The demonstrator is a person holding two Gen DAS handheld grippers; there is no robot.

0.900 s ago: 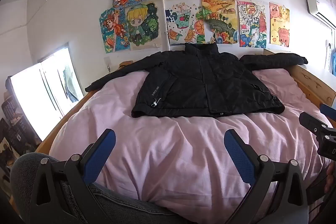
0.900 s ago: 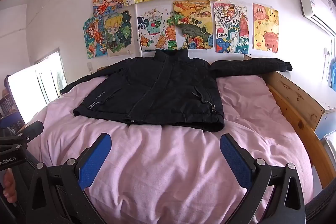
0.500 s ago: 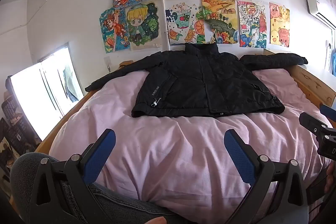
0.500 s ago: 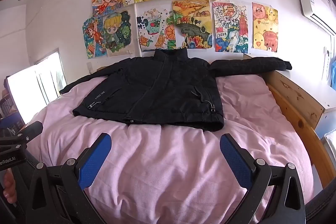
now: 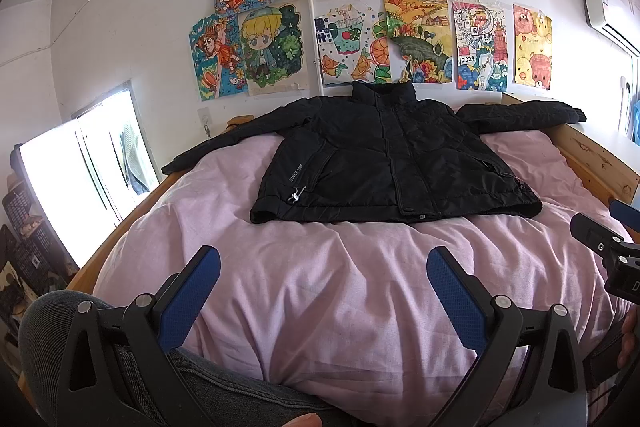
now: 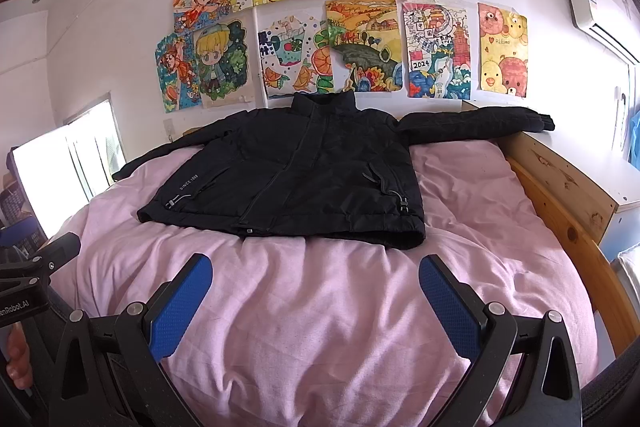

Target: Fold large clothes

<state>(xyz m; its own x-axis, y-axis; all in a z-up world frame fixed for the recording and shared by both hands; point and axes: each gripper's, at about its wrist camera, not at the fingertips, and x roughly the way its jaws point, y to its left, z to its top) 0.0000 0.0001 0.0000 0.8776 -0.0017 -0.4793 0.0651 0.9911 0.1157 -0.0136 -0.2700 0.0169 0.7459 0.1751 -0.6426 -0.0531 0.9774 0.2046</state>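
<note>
Black quilted zip-front jacket (image 5: pixel 384 167) lies flat, front up, on the pink crumpled duvet (image 5: pixel 340 287) of a wooden-framed bed (image 6: pixel 560 195); collar toward the wall of children's drawings (image 5: pixel 360 7), hem toward the camera. Both sleeves spread out sideways: left sleeve (image 5: pixel 224 147) runs to the bed's left edge, right sleeve (image 6: pixel 480 125) overhangs onto the wooden frame. Nothing folded yet, task looks to be at its start

Left claw (image 5: pixel 323 281) hangs released, blue pads wide apart, nothing between them, well short of the hem. Right claw (image 6: pixel 316 285) is the same: spread wide, empty, above bare duvet near the hem. Each claw's body shows at the edge of the other's view. Denim-clad leg (image 5: pixel 80 347) of the person sits at the bottom left

Step in hand, judged: approach for the first fold. To do it well, each claw should probably go to a sleeve near the cuff, pinch only the jacket fabric and not the duvet under it, then carry the sleeve across the chest so it lies flat. Padded cloth is thick and springy, so a deep bite helps and the fold may want pressing down. Risk: right sleeve on the frame could drag or slip off the side; soft duvet could bunch up with the grab
</note>
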